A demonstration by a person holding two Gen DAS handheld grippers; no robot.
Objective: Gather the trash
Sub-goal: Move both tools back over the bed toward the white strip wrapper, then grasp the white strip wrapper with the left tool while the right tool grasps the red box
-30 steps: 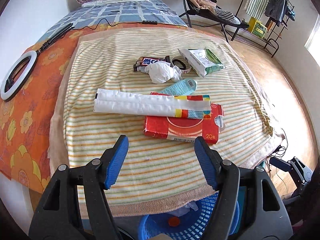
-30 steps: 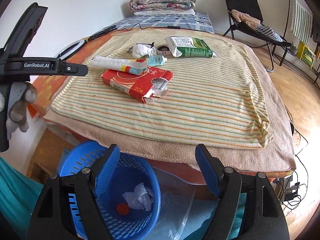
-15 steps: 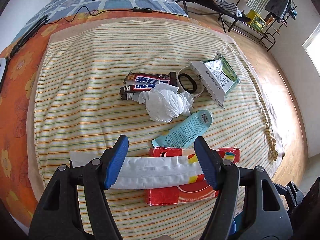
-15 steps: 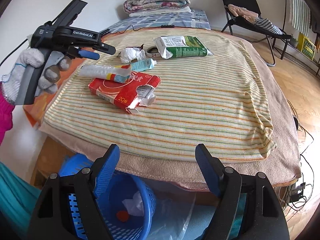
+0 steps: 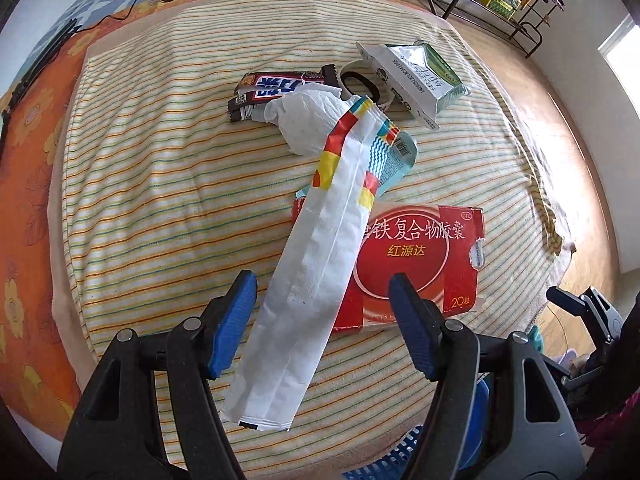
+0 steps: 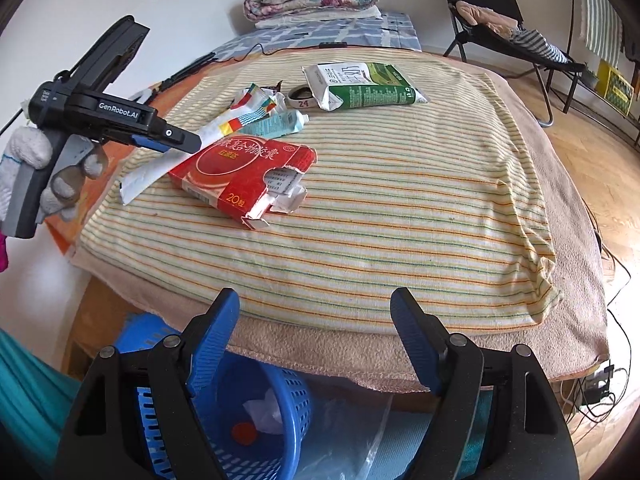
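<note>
While the left gripper (image 5: pixel 322 320) hangs wide open around the long white wrapper (image 5: pixel 308 264) lying across the red medicine box (image 5: pixel 420 264), grasping looks like the step; next, closing, then the blue basket (image 6: pixel 256 424). The right gripper (image 6: pixel 316 344) waits open, empty.

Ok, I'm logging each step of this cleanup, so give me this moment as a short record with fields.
left tongs: open, straddling the long white wrapper, not closed on it
right tongs: open, empty, held back at the bed edge
wrapper position: leaning across the red box
other trash on striped towel: crumpled tissue, candy bar wrapper, teal tube, tape roll, green carton
bin: blue basket on the floor, already holding some trash
</note>
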